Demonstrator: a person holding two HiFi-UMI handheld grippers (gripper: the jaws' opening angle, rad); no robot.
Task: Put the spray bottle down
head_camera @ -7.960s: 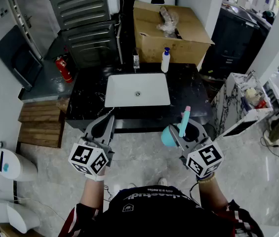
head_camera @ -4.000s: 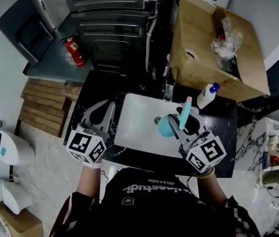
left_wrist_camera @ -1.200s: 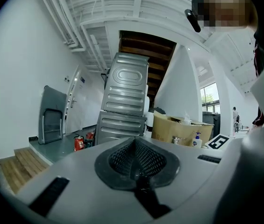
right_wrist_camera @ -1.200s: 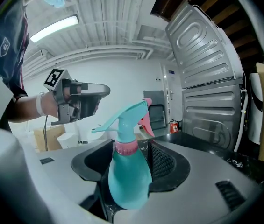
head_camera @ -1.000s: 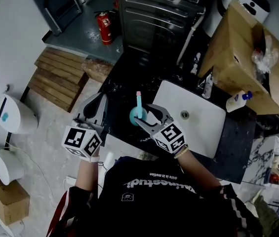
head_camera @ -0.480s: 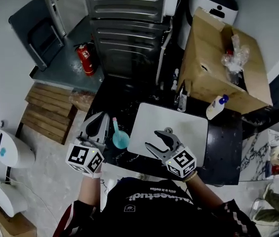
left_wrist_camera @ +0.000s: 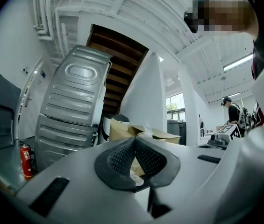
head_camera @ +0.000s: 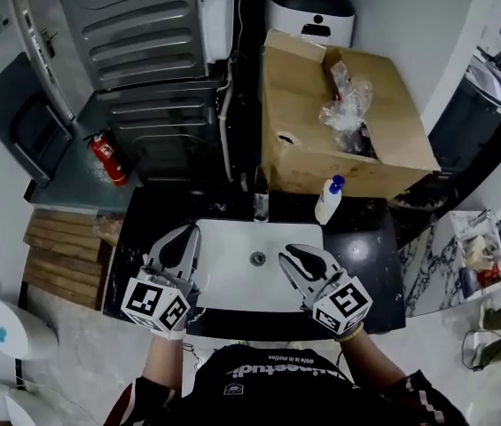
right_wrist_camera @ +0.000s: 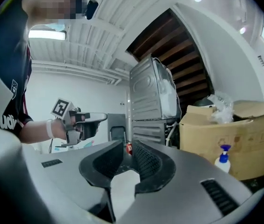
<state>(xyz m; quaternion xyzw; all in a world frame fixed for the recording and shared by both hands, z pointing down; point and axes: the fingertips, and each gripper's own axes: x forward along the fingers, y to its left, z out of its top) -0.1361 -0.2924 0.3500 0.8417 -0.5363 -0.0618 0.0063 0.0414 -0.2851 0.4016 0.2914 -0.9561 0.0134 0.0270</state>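
Now that the right gripper (head_camera: 296, 257) has released the spray bottle, its empty jaws have just narrowed to a slit; left gripper (head_camera: 183, 236), lower left, pinched closed, empty; task looks done.

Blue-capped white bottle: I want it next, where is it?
In the head view, the bottle stands behind the sink, at its right, near the cardboard box.
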